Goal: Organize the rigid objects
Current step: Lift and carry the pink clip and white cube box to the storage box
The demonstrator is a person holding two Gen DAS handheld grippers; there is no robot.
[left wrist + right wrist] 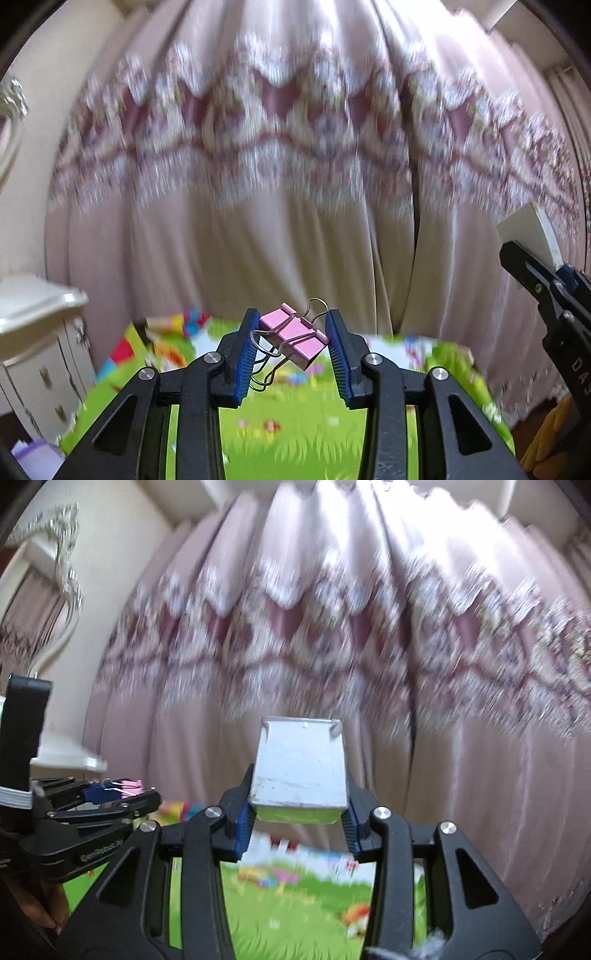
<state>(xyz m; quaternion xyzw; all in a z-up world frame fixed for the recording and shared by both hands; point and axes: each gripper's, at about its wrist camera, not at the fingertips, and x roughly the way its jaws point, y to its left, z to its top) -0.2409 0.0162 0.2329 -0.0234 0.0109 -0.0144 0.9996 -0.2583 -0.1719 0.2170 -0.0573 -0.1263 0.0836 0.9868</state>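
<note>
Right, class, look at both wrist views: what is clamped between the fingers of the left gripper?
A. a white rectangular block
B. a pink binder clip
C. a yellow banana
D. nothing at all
B: the left gripper has its blue finger pads pressed on a pink binder clip with silver wire handles, while the white rectangular block sits in the right gripper.

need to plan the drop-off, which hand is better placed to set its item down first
Neither clearly: left gripper clamps a pink binder clip, right gripper a white box; both are raised level toward the curtain, with no container in view.
</note>
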